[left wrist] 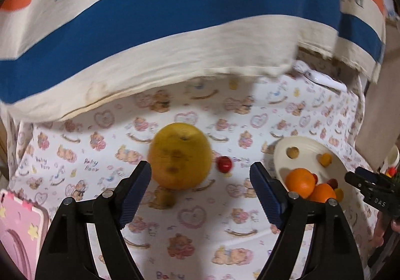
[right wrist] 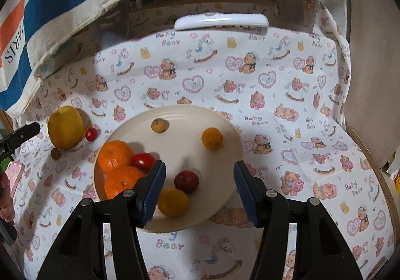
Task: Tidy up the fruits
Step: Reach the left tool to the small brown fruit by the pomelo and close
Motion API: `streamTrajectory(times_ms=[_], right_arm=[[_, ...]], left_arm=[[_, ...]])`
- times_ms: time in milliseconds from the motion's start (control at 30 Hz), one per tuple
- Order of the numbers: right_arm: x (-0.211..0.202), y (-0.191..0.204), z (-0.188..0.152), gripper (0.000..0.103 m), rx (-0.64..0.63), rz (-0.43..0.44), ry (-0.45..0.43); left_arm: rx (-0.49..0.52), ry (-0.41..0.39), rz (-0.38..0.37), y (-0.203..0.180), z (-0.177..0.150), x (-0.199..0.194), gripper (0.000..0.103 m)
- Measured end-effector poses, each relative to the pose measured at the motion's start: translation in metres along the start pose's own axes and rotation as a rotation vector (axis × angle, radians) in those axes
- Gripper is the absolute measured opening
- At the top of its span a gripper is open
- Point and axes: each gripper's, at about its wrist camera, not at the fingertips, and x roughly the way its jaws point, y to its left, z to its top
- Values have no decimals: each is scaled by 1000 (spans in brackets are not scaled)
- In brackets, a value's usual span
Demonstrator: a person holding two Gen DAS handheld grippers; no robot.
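The left gripper (left wrist: 200,170) stands released, nothing between its pads, with a large yellow citrus (left wrist: 179,155) just beyond on the bear-print cloth (left wrist: 200,225). A small red fruit (left wrist: 224,163) lies right of the citrus, a small brown fruit (left wrist: 165,196) near it. The right gripper (right wrist: 199,175) hangs unclenched over the cream plate (right wrist: 232,130), which holds two oranges (right wrist: 115,156), a cherry tomato (right wrist: 143,160), a dark red fruit (right wrist: 186,181) and small yellow fruits (right wrist: 173,202). Farthest lies a white remote (right wrist: 221,20).

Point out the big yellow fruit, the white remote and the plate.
big yellow fruit (left wrist: 179,155): left wrist view, middle of its front face.
white remote (right wrist: 221,20): right wrist view, middle of its top surface.
plate (right wrist: 185,150): right wrist view, bare patch among the fruit.
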Motion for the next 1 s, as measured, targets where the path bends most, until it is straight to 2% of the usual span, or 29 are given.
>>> streamTrajectory(times_ms=[100,133,200,267,467,633,800,1000], right_arm=[[-1,1,0,58,1,8,-9],[-1,2,0,58,0,13,-9],[-1,4,0,58,-5,17,-11],[-2,7,0,58,-16,17,-16],[0,11,-2,58,-36,10,-15],[-1,11,-2,58,-35,10,-21],[-5,11,0,58,-34,23,-30],[-8,18,7,58,5,66,-22]], left_arm=[[-24,61,36,13,-3,11,75],[-35,80,42,18,-4,15,71],[-65,123,41,27,-7,21,65],[-90,161,34,33,-10,26,54],[-108,223,23,40,-18,40,39],[-115,254,42,45,-24,51,32],[-98,269,29,40,-26,56,22],[-102,236,19,40,-19,43,21]])
